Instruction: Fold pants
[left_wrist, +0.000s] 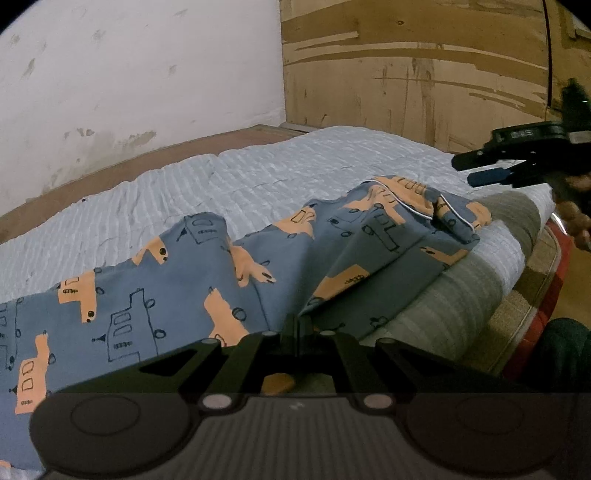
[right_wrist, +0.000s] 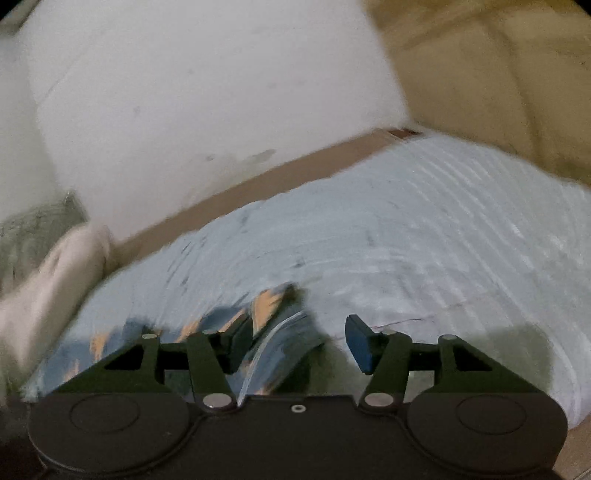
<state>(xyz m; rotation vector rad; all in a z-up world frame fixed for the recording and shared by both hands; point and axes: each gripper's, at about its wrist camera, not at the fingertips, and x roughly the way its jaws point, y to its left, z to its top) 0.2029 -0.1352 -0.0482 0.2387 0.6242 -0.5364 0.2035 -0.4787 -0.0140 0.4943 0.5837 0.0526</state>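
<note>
**Pants on bed: one edge pinned, far end let go**

The bed (left_wrist: 280, 173), under a pale ribbed quilt, carries the work. The pants (left_wrist: 177, 295), blue cloth printed with orange shapes, lie spread along the near side, with the white-piped end (left_wrist: 402, 206) bunched up towards the right.

My left gripper (left_wrist: 297, 328) has its jaws pressed together on a raised ridge of the pants' near edge. My right gripper (right_wrist: 295, 343) has its jaws spread; the blurred cloth below touches neither pad.

Judgement: the fabric is light, limp and will slump wherever unsupported. It is best gripped at hems and the piped edge, both corners lifted together, so the layers stay aligned.
</note>
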